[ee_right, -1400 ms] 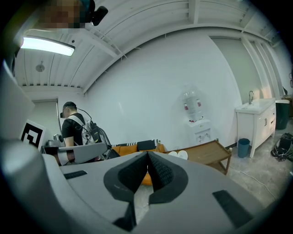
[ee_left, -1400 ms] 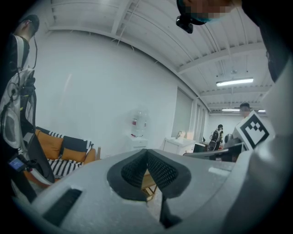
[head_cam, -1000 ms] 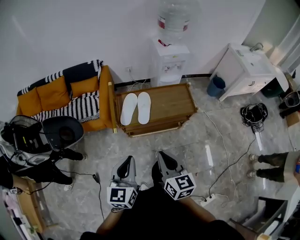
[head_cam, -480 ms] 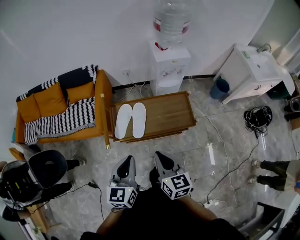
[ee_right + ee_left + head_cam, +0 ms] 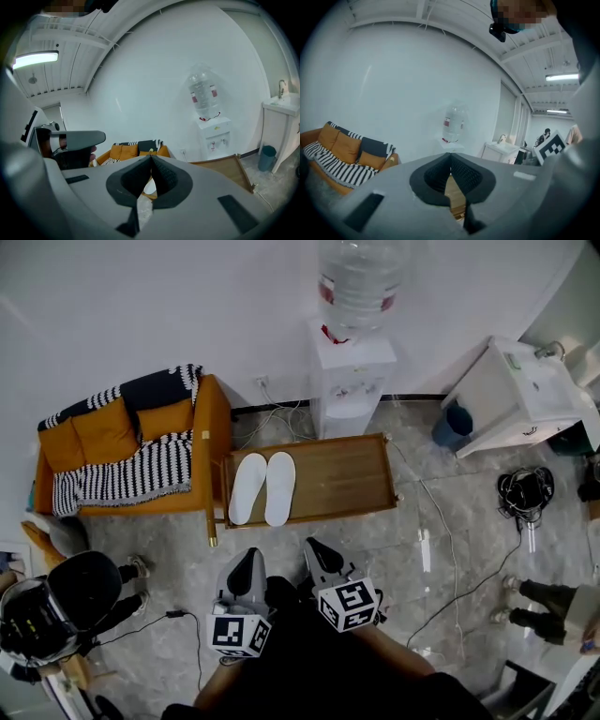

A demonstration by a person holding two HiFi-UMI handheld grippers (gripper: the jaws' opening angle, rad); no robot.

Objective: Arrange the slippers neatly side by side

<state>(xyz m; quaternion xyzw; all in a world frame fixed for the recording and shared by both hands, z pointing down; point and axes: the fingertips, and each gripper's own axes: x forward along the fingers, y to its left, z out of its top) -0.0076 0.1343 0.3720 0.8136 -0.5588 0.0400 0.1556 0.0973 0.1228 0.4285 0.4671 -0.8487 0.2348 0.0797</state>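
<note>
Two white slippers lie side by side on the left part of a low wooden table [image 5: 347, 479], the left slipper [image 5: 247, 487] and the right slipper [image 5: 280, 487] almost touching, toes away from me. My left gripper [image 5: 247, 563] is held near my body, well short of the table, its jaws shut with nothing between them. My right gripper [image 5: 316, 551] hangs beside it, also shut and empty. In the right gripper view a sliver of a white slipper [image 5: 149, 186] shows past the closed jaws. The left gripper view shows only the table's wood [image 5: 453, 193] behind its tips.
An orange sofa [image 5: 112, 442] with a striped blanket stands left of the table. A white water dispenser [image 5: 352, 371] stands behind it at the wall. A white cabinet [image 5: 520, 395], a blue bin [image 5: 457, 418] and floor cables [image 5: 450, 549] lie to the right. A person's feet [image 5: 530, 596] stand at right.
The head view has shifted slightly, so table and slippers sit a little lower and closer in frame. Both grippers stay shut near my body. The person at lower left has moved.
</note>
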